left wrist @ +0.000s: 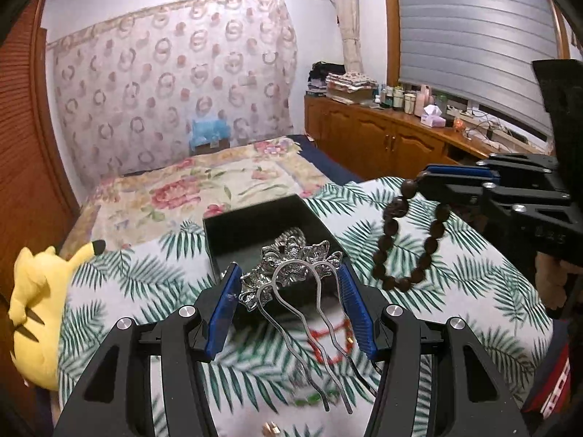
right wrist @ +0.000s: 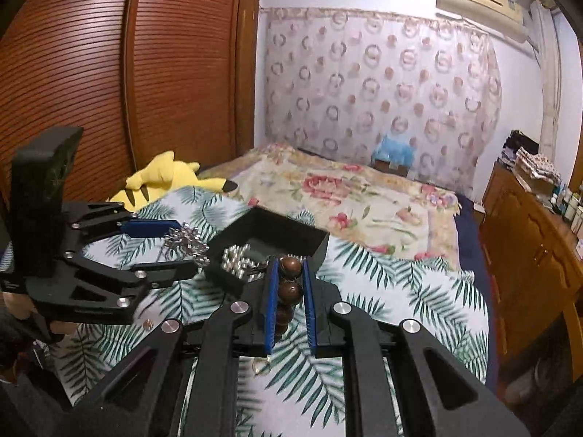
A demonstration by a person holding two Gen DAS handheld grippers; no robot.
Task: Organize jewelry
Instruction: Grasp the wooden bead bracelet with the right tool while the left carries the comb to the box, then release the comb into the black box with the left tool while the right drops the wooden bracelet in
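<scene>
A black open box [left wrist: 233, 224] sits on the palm-leaf sheet, also in the right wrist view [right wrist: 271, 231], with silver beads [right wrist: 237, 258] inside. My left gripper [left wrist: 289, 275] holds a silver flower hairpin [left wrist: 291, 258] by its ornate head at the box's near edge, prongs pointing back toward the camera; it also shows in the right wrist view [right wrist: 186, 242]. My right gripper [right wrist: 289, 267] is shut on a brown bead bracelet [right wrist: 289, 284]. In the left wrist view the bracelet [left wrist: 408, 240] hangs from that gripper [left wrist: 419, 182], right of the box.
A red cord bracelet [left wrist: 328, 342] and small gold pieces [left wrist: 271, 428] lie on the sheet [left wrist: 455, 291] under my left gripper. A gold ring [right wrist: 261, 366] lies under my right gripper. A yellow plush toy [left wrist: 32, 309] lies at the left. A wooden cabinet [left wrist: 382, 134] stands right.
</scene>
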